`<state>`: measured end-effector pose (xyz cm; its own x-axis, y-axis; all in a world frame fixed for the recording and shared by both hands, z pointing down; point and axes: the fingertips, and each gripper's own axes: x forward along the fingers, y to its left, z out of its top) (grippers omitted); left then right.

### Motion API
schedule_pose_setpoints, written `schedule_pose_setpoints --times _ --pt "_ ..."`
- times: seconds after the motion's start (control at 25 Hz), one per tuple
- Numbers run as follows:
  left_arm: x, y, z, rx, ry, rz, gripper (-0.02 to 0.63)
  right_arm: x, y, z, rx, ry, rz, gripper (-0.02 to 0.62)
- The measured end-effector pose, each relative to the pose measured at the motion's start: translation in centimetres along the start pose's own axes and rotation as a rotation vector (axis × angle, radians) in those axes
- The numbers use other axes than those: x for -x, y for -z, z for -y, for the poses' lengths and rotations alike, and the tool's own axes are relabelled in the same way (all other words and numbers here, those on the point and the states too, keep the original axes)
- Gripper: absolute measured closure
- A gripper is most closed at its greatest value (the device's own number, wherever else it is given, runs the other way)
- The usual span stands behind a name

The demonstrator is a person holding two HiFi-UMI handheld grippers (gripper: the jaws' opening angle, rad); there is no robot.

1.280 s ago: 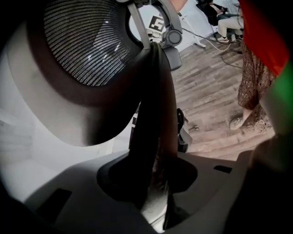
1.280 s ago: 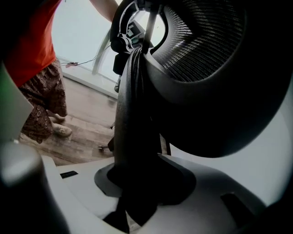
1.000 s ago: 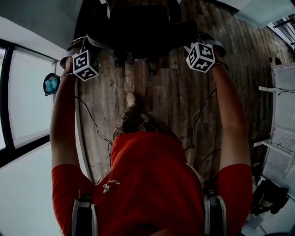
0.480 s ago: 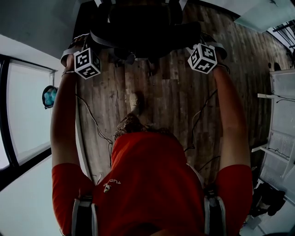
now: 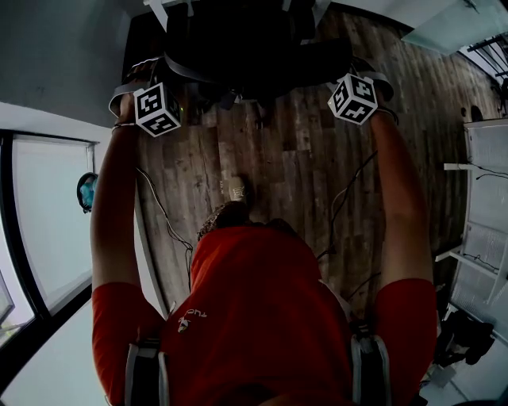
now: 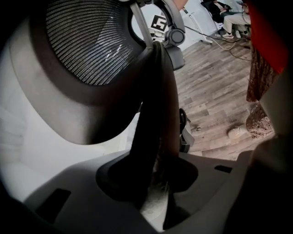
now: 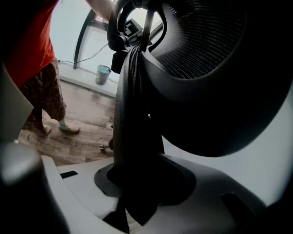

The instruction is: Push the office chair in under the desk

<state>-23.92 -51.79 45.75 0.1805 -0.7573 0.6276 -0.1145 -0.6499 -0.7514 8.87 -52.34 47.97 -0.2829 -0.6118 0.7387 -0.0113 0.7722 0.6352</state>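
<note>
The black office chair (image 5: 238, 47) is at the top of the head view, its mesh backrest (image 6: 87, 45) filling the left gripper view and the same mesh (image 7: 201, 41) the right gripper view. My left gripper (image 6: 155, 183) is shut on the backrest's dark left edge, below its marker cube (image 5: 157, 109). On the opposite edge my right gripper (image 7: 132, 183) is shut too, by its own cube (image 5: 353, 97). Both arms reach out straight. White bars (image 5: 161, 11) show beside the chair at the top edge; no desk top can be made out.
A glass wall with a dark frame (image 5: 20, 238) runs along the left, a teal container (image 5: 86, 190) at its foot. White racks (image 5: 484, 198) stand at the right. Cables (image 5: 159, 210) trail over the wood floor (image 5: 302, 182). The person's foot (image 5: 236, 189) is mid-floor.
The chair and both grippers have travelled forward over the floor together. The teal container and window frame have slid down the head view, and the foot has stepped forward.
</note>
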Motion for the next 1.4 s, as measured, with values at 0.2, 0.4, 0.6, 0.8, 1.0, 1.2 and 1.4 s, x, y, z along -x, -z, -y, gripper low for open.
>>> schedule_pose_setpoints --times 0.2,0.4,0.6,0.8,1.0,1.2,1.4 --pt "-3.3 0.7 -3.0 -0.007 0.003 0.010 0.466 -2.7 0.3 3.2 -0.009 0.001 -0.008 0.448" --pt "-6.8 1.7 -5.2 -0.009 0.006 0.019 0.466 -5.7 0.6 5.8 -0.016 0.000 -0.021 0.448" --pt "-10.3 2.2 -7.4 -0.010 0.010 0.017 0.466 -8.5 1.3 8.5 -0.020 -0.005 -0.029 0.448" --pt "-13.2 2.3 -9.7 -0.008 0.009 0.012 0.466 -10.9 2.3 11.4 -0.015 -0.011 -0.029 0.448" --pt "-15.7 1.9 -12.0 -0.003 0.010 0.002 0.468 -12.8 3.3 14.5 0.002 -0.006 -0.007 0.448" --pt "-17.9 1.2 -13.8 0.006 0.009 -0.014 0.468 -14.5 4.6 17.1 0.020 -0.007 0.013 0.448" --pt "-19.8 1.0 -14.8 0.018 0.007 -0.031 0.468 -16.2 5.5 18.8 0.025 -0.009 0.018 0.448"
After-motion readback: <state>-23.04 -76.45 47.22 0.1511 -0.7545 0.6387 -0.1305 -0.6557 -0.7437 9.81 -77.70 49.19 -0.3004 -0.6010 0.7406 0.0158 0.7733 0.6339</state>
